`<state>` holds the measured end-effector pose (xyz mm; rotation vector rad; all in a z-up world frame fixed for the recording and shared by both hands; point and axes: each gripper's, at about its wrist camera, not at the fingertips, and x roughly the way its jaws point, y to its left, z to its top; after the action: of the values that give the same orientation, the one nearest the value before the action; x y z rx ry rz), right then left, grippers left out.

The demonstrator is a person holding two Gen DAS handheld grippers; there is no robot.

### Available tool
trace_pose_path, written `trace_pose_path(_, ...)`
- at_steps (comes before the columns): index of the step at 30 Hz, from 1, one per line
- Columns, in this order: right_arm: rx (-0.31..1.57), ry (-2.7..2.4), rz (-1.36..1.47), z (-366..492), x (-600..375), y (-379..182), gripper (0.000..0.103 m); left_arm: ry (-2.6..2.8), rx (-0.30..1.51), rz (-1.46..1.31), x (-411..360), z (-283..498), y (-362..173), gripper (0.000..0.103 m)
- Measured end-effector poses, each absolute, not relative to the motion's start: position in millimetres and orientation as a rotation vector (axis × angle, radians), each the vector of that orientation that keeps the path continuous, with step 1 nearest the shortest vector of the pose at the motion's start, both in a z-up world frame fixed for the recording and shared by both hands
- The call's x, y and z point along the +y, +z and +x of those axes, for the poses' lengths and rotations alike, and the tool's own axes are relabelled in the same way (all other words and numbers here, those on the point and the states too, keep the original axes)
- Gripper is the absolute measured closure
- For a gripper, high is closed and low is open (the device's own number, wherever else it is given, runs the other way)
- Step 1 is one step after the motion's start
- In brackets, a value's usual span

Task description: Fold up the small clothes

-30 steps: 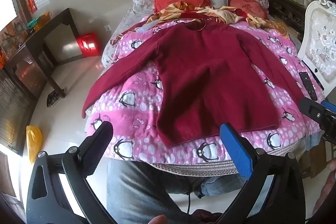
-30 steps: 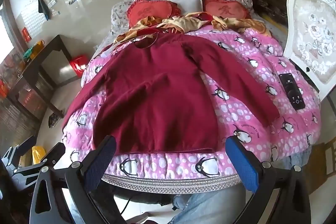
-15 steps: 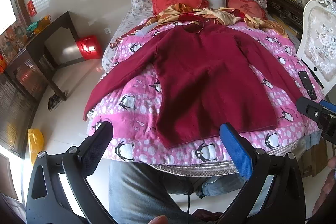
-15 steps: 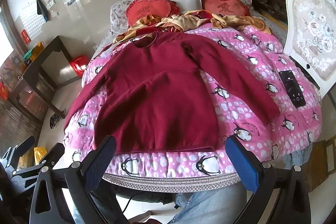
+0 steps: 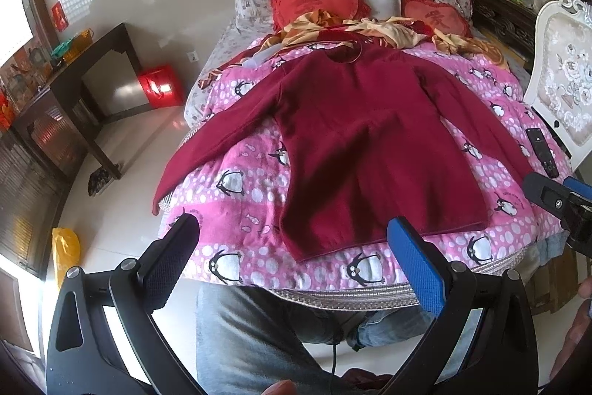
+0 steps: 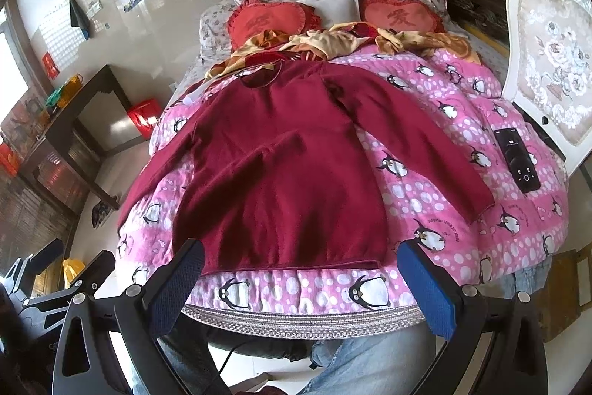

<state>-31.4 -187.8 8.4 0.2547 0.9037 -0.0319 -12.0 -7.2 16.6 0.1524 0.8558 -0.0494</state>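
A dark red long-sleeved sweater (image 5: pixel 362 143) lies flat, face up, on a pink penguin-print quilt (image 5: pixel 236 202), neck away from me, sleeves spread; its left sleeve hangs over the bed's left edge. It also shows in the right wrist view (image 6: pixel 281 173) on the quilt (image 6: pixel 436 217). My left gripper (image 5: pixel 292 247) is open and empty, held above the sweater's near hem at the bed's foot. My right gripper (image 6: pixel 301 265) is open and empty, also just short of the hem. The right gripper's tip (image 5: pixel 555 198) shows at the right edge of the left view.
A black phone (image 6: pixel 516 160) lies on the quilt at the right, beside a white ornate chair (image 6: pixel 551 76). Red heart pillows (image 6: pixel 273 21) and yellow cloth (image 6: pixel 333 43) lie at the head. A dark table (image 5: pixel 66 91) and red box (image 5: pixel 159 86) stand left.
Both grippers have edged slightly nearer and higher over the bed; the sweater sits a little lower in both views. Nothing was taken hold of.
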Motion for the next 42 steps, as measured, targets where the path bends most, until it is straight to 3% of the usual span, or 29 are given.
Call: trace_pose_path(42, 0.914, -0.031, 0.263, -33, -191, 4, 0.000, -0.049, 0.897, 0.151, -6, -7, 9, 0.001)
